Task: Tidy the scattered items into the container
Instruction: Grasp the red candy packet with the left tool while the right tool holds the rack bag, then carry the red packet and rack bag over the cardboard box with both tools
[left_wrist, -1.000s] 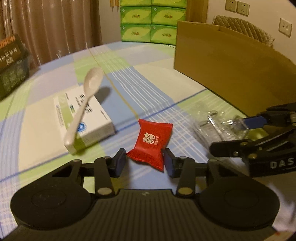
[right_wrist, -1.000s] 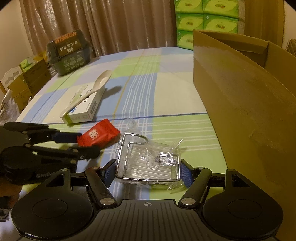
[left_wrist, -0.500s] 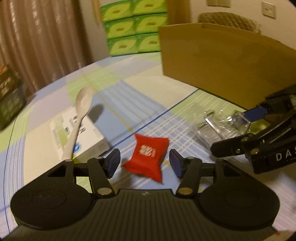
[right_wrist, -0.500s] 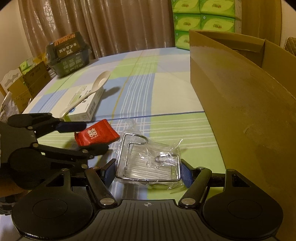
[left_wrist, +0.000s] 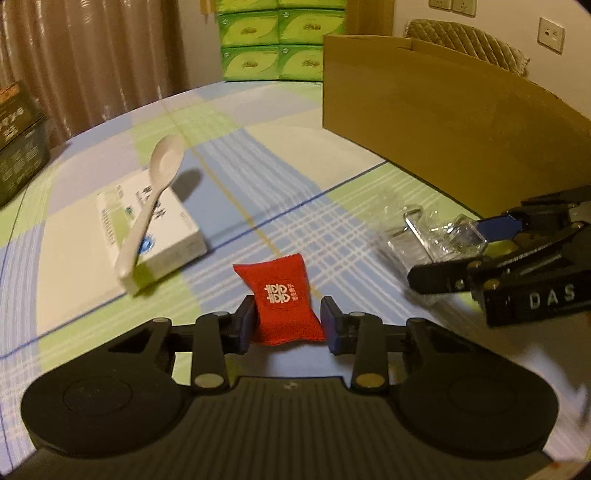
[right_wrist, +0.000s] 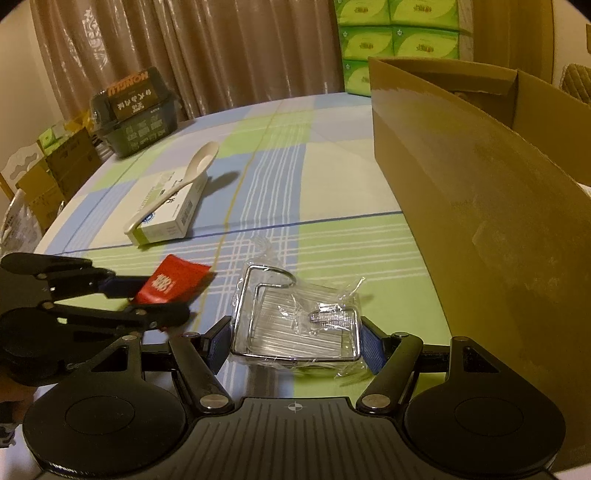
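Observation:
A red packet (left_wrist: 280, 295) with white print stands between the pads of my left gripper (left_wrist: 289, 325). Its jaws are closing and both pads touch the packet's sides. From the right wrist view the red packet (right_wrist: 173, 282) tilts up between the left gripper's (right_wrist: 159, 299) fingers. My right gripper (right_wrist: 293, 347) grips a plastic-wrapped chrome wire rack (right_wrist: 295, 325) by its near end on the checked tablecloth. The big open cardboard box (right_wrist: 480, 184) stands just right of it. A white spoon (left_wrist: 155, 199) lies on a white and green carton (left_wrist: 166, 236) farther left.
A dark green basket (right_wrist: 136, 107) sits at the table's far left edge. Green tissue packs (left_wrist: 280, 40) are stacked behind the table by the curtain. Brown cartons (right_wrist: 55, 166) stand beyond the left edge. A padded chair back (left_wrist: 469, 40) shows behind the cardboard box.
My left gripper's jaws first widened, then came in onto the red packet, which has turned and now stands squarely between the pads. The right gripper and wire rack have not moved.

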